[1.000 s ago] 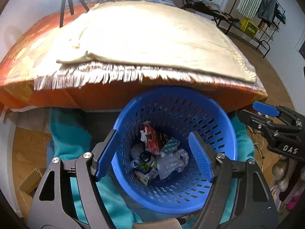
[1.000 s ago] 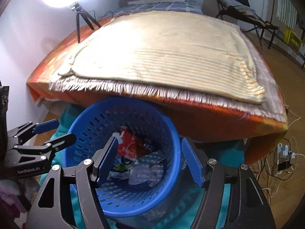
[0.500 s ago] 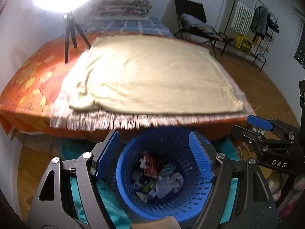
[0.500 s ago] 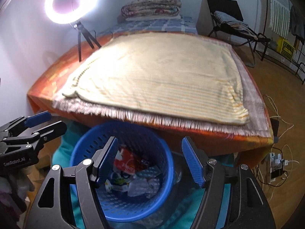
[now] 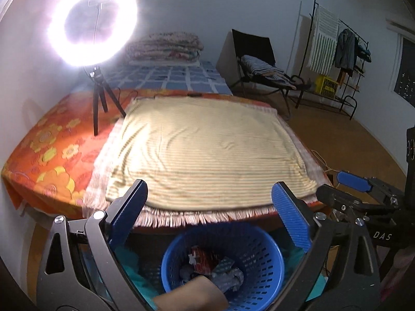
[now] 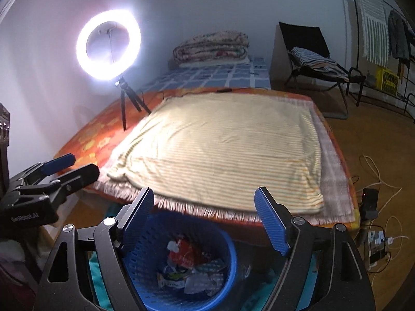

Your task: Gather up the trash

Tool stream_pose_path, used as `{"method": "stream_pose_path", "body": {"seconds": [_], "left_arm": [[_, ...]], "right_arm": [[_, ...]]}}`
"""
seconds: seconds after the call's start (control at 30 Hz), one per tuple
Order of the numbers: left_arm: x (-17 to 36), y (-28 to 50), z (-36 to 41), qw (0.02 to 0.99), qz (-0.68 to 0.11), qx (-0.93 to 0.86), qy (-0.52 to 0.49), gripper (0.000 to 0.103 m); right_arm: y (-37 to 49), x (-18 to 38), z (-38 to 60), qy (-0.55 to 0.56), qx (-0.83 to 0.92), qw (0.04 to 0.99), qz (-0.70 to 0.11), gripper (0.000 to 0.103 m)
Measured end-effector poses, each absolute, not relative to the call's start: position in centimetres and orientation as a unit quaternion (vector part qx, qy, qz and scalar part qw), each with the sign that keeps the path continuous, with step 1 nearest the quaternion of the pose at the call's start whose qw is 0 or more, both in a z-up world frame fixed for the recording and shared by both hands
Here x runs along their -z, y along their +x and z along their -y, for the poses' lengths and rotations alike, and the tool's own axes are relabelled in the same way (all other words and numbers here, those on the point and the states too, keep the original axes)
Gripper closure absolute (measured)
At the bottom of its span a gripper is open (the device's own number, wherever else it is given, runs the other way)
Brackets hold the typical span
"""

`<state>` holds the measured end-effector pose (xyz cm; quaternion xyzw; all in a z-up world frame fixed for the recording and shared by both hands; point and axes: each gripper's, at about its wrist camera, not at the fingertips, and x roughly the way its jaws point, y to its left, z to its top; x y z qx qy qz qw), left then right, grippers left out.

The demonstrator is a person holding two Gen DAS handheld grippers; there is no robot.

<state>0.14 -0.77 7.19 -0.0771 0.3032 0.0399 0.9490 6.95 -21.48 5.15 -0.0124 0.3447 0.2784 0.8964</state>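
Down on the floor at the near foot of the bed (image 5: 46, 145) sits the blue perforated basket (image 5: 259, 267), crumpled wrappers (image 6: 186, 261) heaped inside, a red one on top, the rest too rumpled to identify. Its near rim is cut off by the frame edge in both views, and in the left view a blurred tan shape hides part of it. Above it the left gripper (image 5: 210, 215) and right gripper (image 6: 205, 220) both stand spread, jaws having just been opening, nothing between them, with the striped blanket (image 6: 228, 150) beyond.
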Motion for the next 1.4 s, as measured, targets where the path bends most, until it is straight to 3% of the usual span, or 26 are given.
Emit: {"method": "stream_pose_path", "body": {"seconds": [0.17,1.4], "left_arm": [[-8.4,0.0,1.3,0.954,-0.29,-0.052,-0.059,0.001],[-9.0,-0.1,1.2,0.954,-0.284,-0.071,-0.063,0.001]], "right_arm": [[7.6,-5.5,22.5,0.017,-0.276,0.898,-0.343,0.022],[8.4,-5.5,23.2,0.021,-0.274,0.895,-0.352,0.022]]}}
